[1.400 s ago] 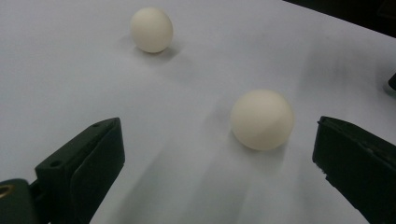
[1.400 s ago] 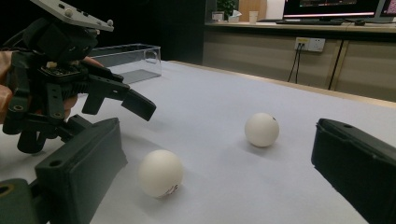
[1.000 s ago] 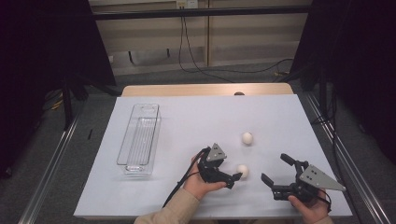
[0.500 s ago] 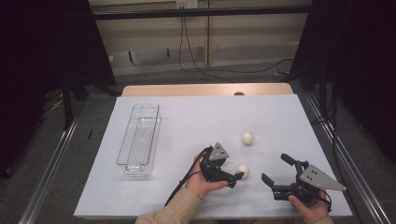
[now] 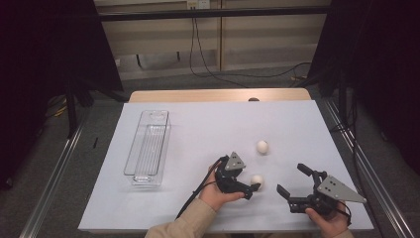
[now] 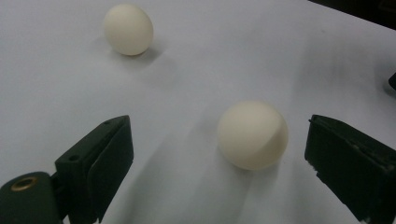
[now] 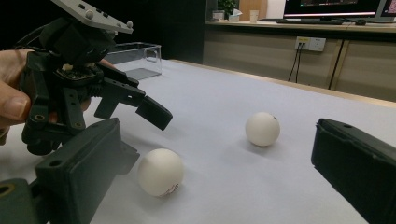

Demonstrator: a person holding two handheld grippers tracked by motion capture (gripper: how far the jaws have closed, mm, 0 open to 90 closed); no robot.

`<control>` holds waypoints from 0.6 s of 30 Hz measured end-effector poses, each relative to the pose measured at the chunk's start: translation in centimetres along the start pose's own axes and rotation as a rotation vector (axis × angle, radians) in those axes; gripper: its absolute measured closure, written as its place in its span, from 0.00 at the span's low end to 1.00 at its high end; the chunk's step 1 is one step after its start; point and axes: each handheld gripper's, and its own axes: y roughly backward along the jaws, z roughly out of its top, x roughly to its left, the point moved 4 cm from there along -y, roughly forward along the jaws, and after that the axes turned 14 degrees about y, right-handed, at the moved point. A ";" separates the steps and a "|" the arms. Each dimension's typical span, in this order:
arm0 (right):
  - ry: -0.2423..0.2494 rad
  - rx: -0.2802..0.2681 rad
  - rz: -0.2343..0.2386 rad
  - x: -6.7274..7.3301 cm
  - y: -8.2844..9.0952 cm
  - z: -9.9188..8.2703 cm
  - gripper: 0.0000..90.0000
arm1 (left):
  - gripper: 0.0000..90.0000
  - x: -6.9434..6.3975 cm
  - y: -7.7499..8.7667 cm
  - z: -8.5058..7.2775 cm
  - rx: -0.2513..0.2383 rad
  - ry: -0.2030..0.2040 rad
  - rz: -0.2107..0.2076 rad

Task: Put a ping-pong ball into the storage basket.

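High view, left tongs [image 5: 251, 184] low over table, jaws closing around near ball [image 5: 257, 180].

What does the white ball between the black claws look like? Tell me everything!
The nearer white ball is round, smooth and matte cream, like a ping-pong ball, with a small reddish mark low on one side. It rests on the white table cover, between the left gripper's open jaws, which have just been closing; neither pad touches it yet. Its shadow falls beneath it.

White-covered table [image 5: 198, 124], two pale balls [image 5: 262, 147] [image 5: 257, 180], clear, seemingly empty plastic tray [image 5: 147, 148] at left
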 end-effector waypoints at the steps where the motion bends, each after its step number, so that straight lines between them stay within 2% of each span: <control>1: 0.002 0.001 -0.002 -0.1 0.0 0.0 0.02 | 0.09 -0.1 -0.1 0.0 0.004 -0.002 0.001; 5: 0.000 0.000 0.002 0.0 -0.1 0.0 0.02 | 0.13 -0.2 -0.4 0.0 0.011 -0.018 -0.003; 18: 0.001 0.001 0.001 0.0 0.0 0.0 0.02 | 0.22 -0.3 -1.0 -0.1 0.038 -0.022 -0.012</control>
